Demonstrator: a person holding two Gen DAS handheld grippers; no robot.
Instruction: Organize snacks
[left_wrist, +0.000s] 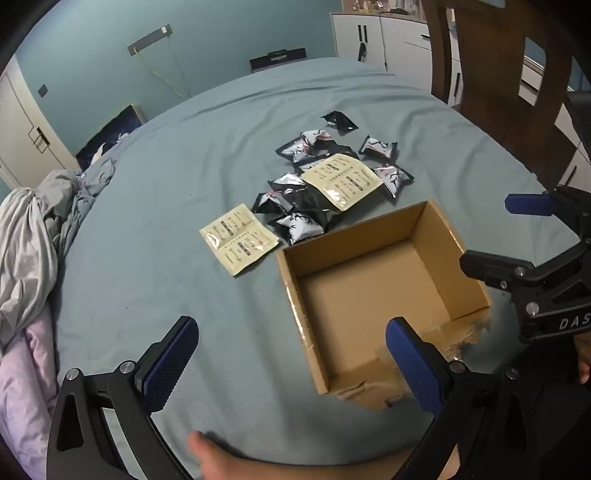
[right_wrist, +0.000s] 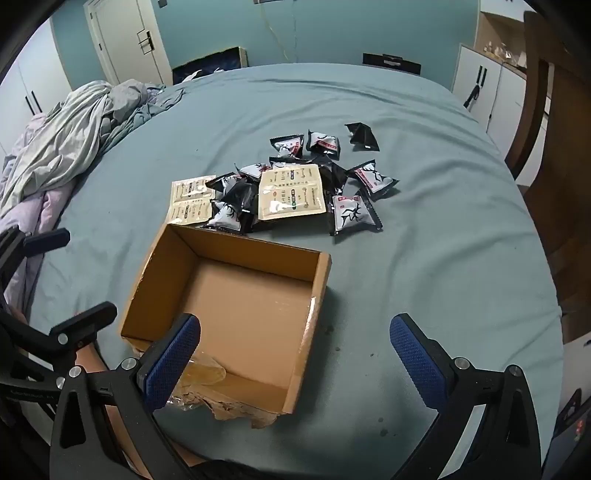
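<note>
Both tongs spread wide, nothing between 'em: left tongs (left_wrist: 291, 363) & right tongs (right_wrist: 295, 360) hover low over the near end of the bed (left_wrist: 177, 155), angled down. Cardboard box (right_wrist: 221, 295) sits open & empty just ahead, between the two. Snack packets (right_wrist: 295, 184) lie heaped on the sheet right beyond the box's far wall, spread crosswise w/ two beige sachets among them. From the left view the pile's ahead-right; from the right, dead ahead, so right looks a touch nearer. Prob. first pick: reach over the box.

Matt cardboard box (left_wrist: 291, 280); glossy foil snack packets (left_wrist: 299, 225); cloth bedsheet (left_wrist: 184, 166).
</note>
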